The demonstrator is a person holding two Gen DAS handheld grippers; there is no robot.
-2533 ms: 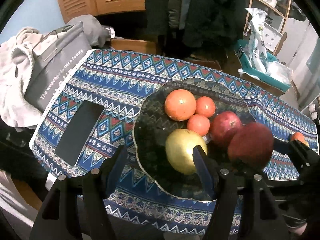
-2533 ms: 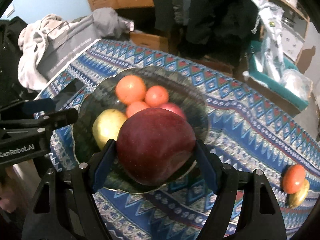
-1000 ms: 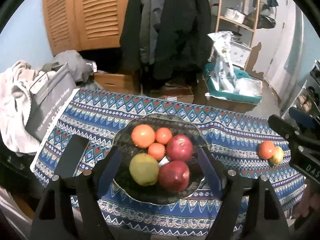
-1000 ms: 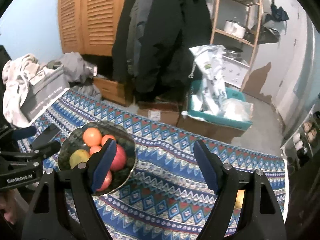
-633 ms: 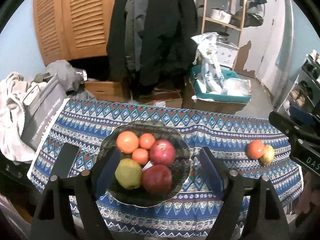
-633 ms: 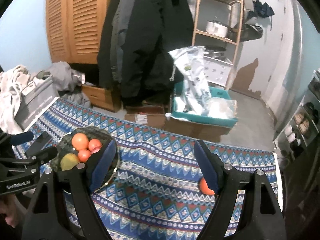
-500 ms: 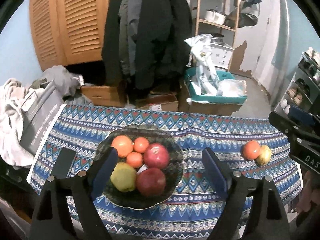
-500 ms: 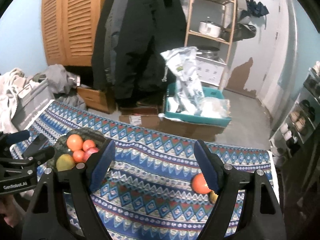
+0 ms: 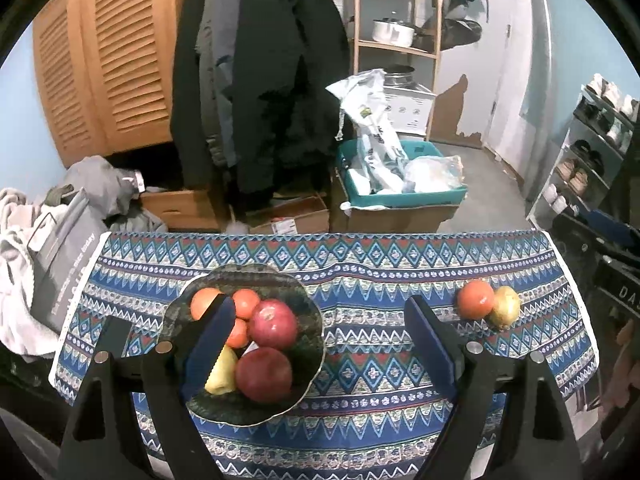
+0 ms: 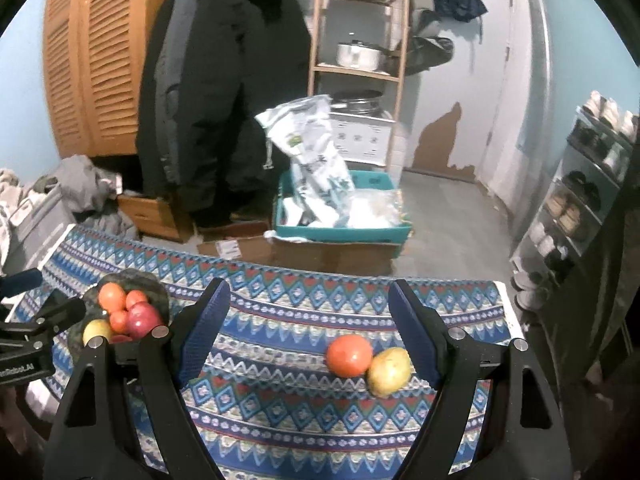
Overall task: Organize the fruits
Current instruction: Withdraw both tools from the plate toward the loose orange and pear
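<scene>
Both claws are released and hold nothing. The left claw (image 9: 320,344) has just been spreading its jaws, with nothing between them; it hangs above the table (image 9: 360,264), its left finger crossing in front of the bowl (image 9: 308,372). The right claw (image 10: 306,332) gapes wide over the cloth. In the bowl lie two red apples (image 9: 264,374), a yellow fruit (image 9: 222,376) and three oranges (image 9: 246,302), packed touching. Well right of the bowl, near the table's right end, an orange fruit (image 10: 348,356) and a yellowish fruit (image 10: 388,372) lie touching on the cloth; in the right wrist view they sit low between the right claw's fingers, the yellowish one just beside the right finger. Left of the bowl lies a dark flat slab (image 9: 114,332). Beyond the table hang coats (image 9: 260,80), with a teal bin (image 9: 404,196) on the floor.
</scene>
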